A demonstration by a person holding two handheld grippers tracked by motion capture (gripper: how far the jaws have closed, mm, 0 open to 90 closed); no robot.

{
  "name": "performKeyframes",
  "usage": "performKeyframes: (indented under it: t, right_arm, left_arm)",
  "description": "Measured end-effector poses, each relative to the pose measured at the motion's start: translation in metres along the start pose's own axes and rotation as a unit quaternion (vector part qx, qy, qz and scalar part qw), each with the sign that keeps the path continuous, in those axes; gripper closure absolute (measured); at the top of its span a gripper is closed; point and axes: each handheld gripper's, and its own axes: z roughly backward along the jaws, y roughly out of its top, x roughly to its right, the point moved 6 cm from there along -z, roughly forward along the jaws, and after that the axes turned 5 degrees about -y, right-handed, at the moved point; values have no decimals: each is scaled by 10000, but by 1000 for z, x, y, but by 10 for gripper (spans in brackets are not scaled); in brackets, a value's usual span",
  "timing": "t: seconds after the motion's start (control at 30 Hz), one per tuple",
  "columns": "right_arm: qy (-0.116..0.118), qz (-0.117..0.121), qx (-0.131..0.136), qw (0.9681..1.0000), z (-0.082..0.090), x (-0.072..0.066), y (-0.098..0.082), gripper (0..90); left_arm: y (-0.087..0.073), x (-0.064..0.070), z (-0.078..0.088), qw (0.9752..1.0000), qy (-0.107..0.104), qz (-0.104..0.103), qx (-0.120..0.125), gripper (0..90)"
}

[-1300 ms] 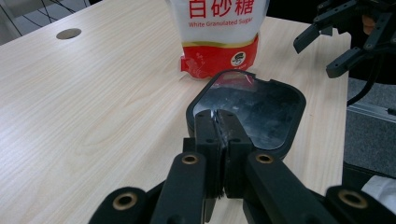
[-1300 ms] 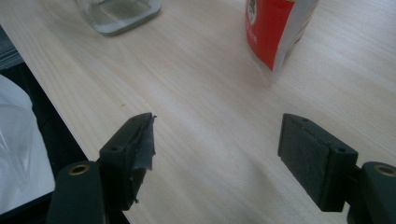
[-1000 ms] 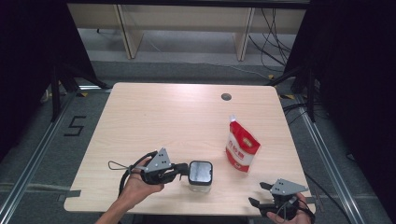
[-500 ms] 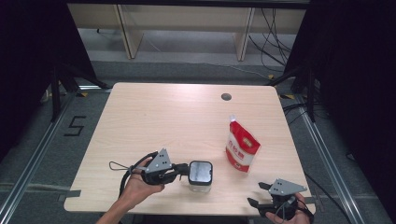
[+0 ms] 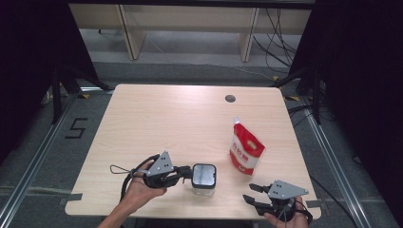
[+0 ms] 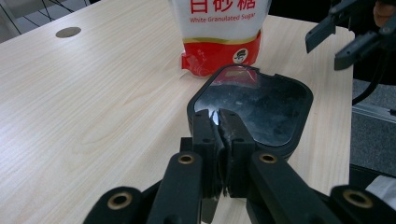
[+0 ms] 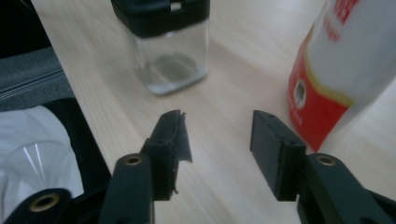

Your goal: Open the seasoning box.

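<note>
- Left gripper view looks along the left gripper (image 6: 223, 135), whose jaws are pressed together on the near rim of a black lid (image 6: 261, 105); from the high view the same gripper (image 5: 186, 173) meets the lid at its left edge.
- That lid sits on a small clear jar (image 5: 203, 179) standing upright near the front edge of the table (image 5: 166, 118), between the two hands.
- Right gripper (image 7: 217, 140) hovers with its jaws spread and nothing between them; in the high view it (image 5: 252, 194) sits low at the front right corner, apart from both jar and pouch.
- Seen from the right gripper view, the jar (image 7: 170, 56) looks nearly empty: its glass walls are clear and the bottom shows only a faint residue that I cannot identify.
- A red and white sugar pouch (image 5: 246, 148) stands upright to the right of the jar and behind it, near but not touching; its label reads "White Granulated Sugar" in the left gripper view (image 6: 219, 32).
- The pouch top looks closed as far as the high view shows, though it is small there.
- My judgement: the work is at an early stage. The lid is gripped but not yet off, the pouch is untouched, and no sugar has reached the jar.
- What seems left: lift the lid away, take up the pouch, pour, and close the jar again.
</note>
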Motion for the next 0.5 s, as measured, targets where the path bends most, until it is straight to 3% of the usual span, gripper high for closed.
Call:
performKeyframes:
  t: [0.2,0.3,0.33,0.5]
  right_arm:
    - [44,305,247,9992,-8,-4,19,730]
    - [138,291,240,9992,-14,-9,23,787]
    - [157,423,307,9985,-17,-8,25,805]
    - [236,406,488,9977,-27,-7,37,864]
  left_arm:
    - [0,0,0,10000,14,53,10,849]
    - [-1,0,0,10000,3,67,17,849]
    - [-1,0,0,10000,2,71,19,849]
    - [-3,-1,1,9998,-18,182,60,850]
